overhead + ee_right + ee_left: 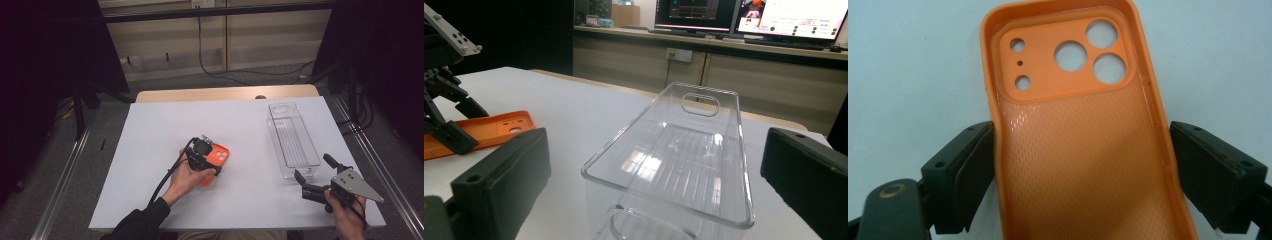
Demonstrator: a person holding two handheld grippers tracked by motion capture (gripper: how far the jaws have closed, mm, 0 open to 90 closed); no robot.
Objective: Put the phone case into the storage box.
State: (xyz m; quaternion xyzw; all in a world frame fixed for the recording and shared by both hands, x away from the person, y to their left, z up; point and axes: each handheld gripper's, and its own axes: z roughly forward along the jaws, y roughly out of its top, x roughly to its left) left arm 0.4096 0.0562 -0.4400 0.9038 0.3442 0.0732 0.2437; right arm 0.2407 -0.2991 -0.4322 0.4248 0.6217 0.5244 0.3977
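Observation:
An orange phone case lies inside-up on the white table, camera cut-outs at its far end. My left gripper comes down over its near half. In the left gripper view the case sits between the two black jaws, and each pad meets one long side wall, so my left gripper is shut on the case. My right gripper is held near the table's front right with its jaws wide apart and nothing between them. It points at the near end of a clear plastic bin.
The clear bin is long, narrow and empty, with handle cut-outs at both ends. The white table top ends at a wooden edge at the back. Metal rails run along both sides, and cables lie on the floor beyond.

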